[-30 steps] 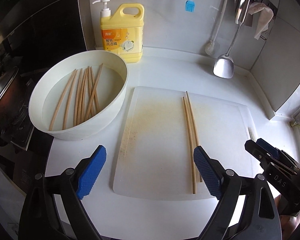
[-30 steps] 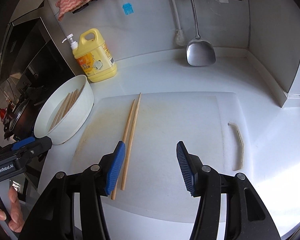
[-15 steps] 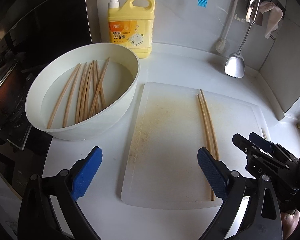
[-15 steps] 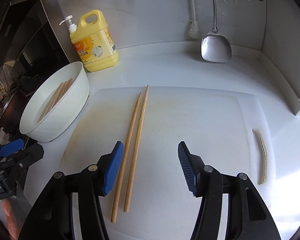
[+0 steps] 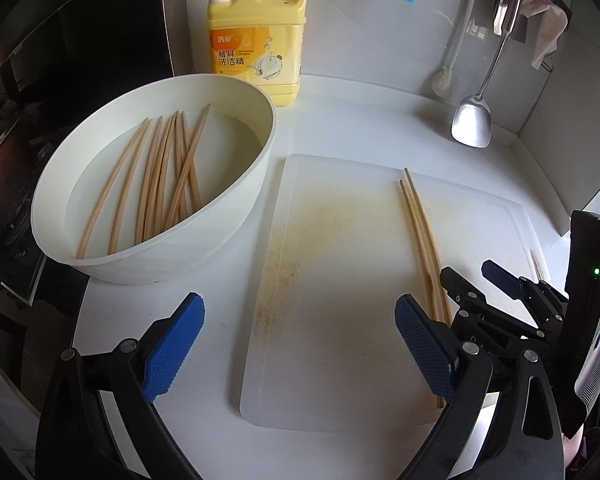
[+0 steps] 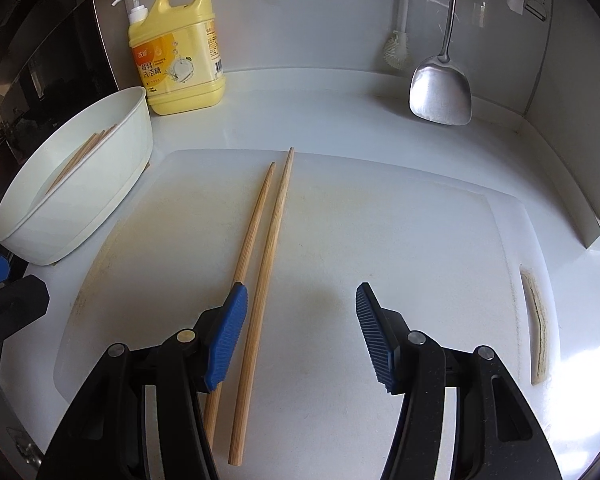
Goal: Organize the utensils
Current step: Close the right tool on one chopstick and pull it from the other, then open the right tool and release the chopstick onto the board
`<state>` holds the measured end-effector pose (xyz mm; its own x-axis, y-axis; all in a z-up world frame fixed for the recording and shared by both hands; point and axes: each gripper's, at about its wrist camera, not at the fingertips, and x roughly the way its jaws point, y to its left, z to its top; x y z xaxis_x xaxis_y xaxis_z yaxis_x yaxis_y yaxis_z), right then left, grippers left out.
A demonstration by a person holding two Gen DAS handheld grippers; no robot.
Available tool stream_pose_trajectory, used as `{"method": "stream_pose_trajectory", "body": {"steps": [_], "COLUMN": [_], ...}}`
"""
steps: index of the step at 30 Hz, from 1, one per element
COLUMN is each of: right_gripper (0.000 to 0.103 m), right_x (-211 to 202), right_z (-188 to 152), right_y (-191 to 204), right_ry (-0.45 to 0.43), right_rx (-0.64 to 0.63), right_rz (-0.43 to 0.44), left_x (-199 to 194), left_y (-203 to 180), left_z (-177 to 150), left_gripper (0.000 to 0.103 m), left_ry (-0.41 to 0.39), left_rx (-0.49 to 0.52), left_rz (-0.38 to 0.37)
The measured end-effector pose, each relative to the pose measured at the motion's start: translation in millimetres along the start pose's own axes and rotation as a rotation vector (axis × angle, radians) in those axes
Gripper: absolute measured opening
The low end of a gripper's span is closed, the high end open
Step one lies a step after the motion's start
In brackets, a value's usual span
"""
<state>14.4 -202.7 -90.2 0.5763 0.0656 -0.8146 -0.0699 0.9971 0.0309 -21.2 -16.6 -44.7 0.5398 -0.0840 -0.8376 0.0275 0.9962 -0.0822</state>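
Chopsticks (image 6: pixel 260 264) on the cutting board (image 6: pixel 380 240) now sit closer under the right gripper (image 6: pixel 300 336), half open, empty. Left gripper (image 5: pixel 296 344) hangs wide open, empty; a pickup looks next.

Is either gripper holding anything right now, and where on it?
Nothing is held. Both the left gripper and right gripper are open; the two chopsticks lie loose on the cutting board.

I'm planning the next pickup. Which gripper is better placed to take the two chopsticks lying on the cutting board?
The right gripper. It hangs open right over the pair of chopsticks on the cutting board, one already between its jaws. The left gripper is open nearer the bowl.
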Motion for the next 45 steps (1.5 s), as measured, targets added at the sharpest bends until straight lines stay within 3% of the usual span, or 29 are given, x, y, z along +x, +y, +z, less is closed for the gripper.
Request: {"method": "stream_pose_trajectory", "body": {"steps": [9, 17, 19, 31, 45], "right_gripper": [0.054, 0.013, 0.007, 0.006, 0.006], "right_x": [8, 6, 5, -6, -16], "right_z": [-4, -4, -4, -12, -25], "right_y": [11, 14, 9, -48, -94], "right_ry": [0.0, -0.025, -0.025, -0.021, -0.021], "right_rx": [-0.05, -0.087, -0.075, 0.024, 0.076], "right_rz": [-0.024, 0.005, 0.012, 0.005, -0.03], "left_x": [4, 9, 10, 35, 70], "left_y": [2, -6, -10, -53, -82], "left_z": [-1, -2, -1, 7, 4], "left_gripper": [0.094, 0.094, 0.094, 0.094, 0.094], "left_ry": [0.005, 0.012, 0.009, -0.005, 0.025], "left_rx": [0.0, 0.009, 0.01, 0.03, 0.047], "left_rz": [-0.007, -0.014, -0.021, -0.089, -0.051]}}
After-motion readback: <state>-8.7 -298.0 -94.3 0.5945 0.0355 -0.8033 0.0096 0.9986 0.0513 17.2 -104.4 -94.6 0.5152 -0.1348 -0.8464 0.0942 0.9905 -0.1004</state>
